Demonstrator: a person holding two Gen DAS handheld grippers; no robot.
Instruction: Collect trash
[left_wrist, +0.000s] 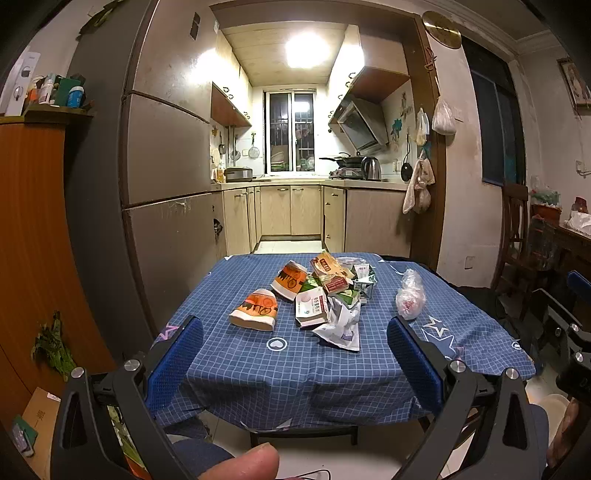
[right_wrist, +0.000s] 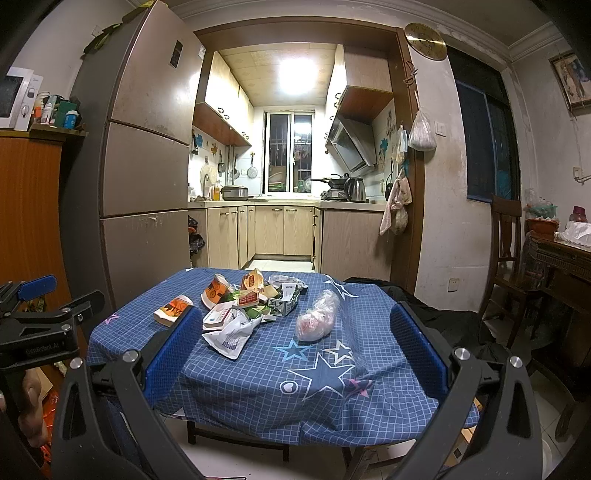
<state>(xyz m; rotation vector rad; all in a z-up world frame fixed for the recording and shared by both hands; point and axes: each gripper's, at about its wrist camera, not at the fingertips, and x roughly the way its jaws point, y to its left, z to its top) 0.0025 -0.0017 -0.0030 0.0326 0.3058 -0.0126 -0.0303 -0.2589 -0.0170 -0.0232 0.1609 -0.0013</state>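
Observation:
A pile of trash lies on a small table with a blue checked cloth (left_wrist: 258, 369). Two crushed orange paper cups (left_wrist: 255, 309) (left_wrist: 290, 280) lie at its left, a white medicine box (left_wrist: 312, 306) and a crumpled white wrapper (left_wrist: 341, 326) in the middle, green and brown cartons (left_wrist: 332, 275) behind. A clear plastic bag (left_wrist: 410, 295) lies apart at the right. My left gripper (left_wrist: 295, 332) stands open before the table's near edge, nothing between its blue pads. My right gripper (right_wrist: 295, 328) is open too, short of the bag (right_wrist: 317, 315) and the wrapper (right_wrist: 231, 334).
A tall fridge (left_wrist: 166, 147) stands left of the table, a wooden cabinet (left_wrist: 29, 221) further left. Behind is a kitchen doorway with counters (left_wrist: 288, 210). A wooden chair (right_wrist: 506, 251) and a dark sideboard (right_wrist: 561, 258) stand at the right. The left gripper (right_wrist: 44, 325) shows in the right wrist view.

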